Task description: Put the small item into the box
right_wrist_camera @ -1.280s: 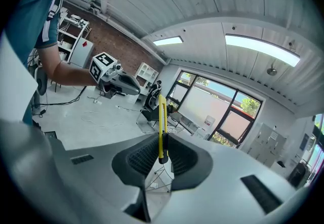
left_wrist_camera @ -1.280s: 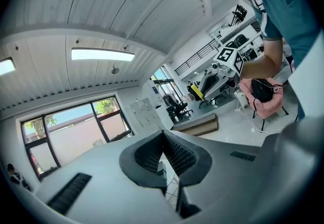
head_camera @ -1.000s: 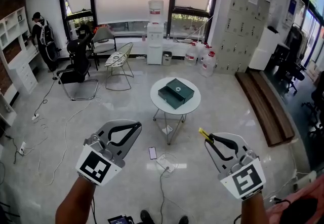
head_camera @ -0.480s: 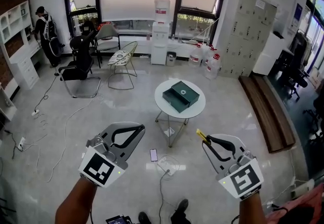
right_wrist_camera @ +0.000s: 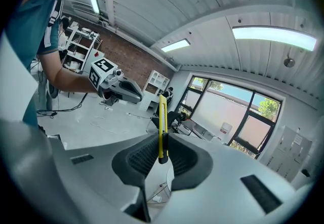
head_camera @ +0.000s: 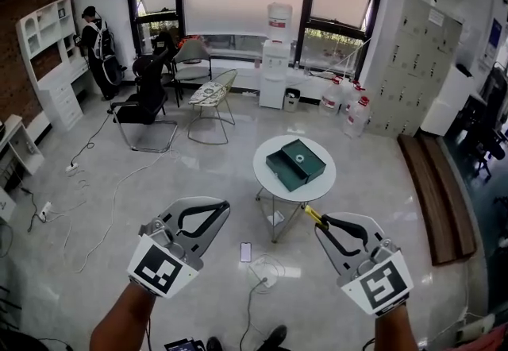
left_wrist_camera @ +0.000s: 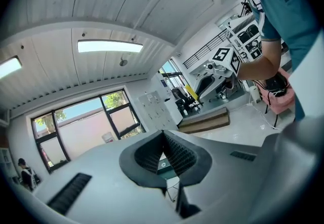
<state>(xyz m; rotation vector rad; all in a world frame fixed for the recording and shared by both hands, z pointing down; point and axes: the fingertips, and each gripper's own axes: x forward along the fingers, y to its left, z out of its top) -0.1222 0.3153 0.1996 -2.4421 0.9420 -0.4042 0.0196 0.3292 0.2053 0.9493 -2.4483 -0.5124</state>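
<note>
- Yellow cutter [right_wrist_camera: 162, 116] is pinched upright in the right claw [head_camera: 320, 222], with its end poking past the tips toward 11 o'clock in the head view.
- Left claw [head_camera: 225, 205] is closed on nothing, tips touching.
- Dark green box [head_camera: 296, 164] sits on the round white surface [head_camera: 317, 187], well ahead at 12 o'clock. Can't tell if it's open.
- Step is the carry: keep the squeeze steady and get the claw over the box. Lower the cutter inside before letting go. Left claw is free to steady the box.
- Versus a second ago, surface and box sit lower and larger in the head view, so they're nearer. Both claws are in the same pose, and the cutter hasn't slipped.
</note>
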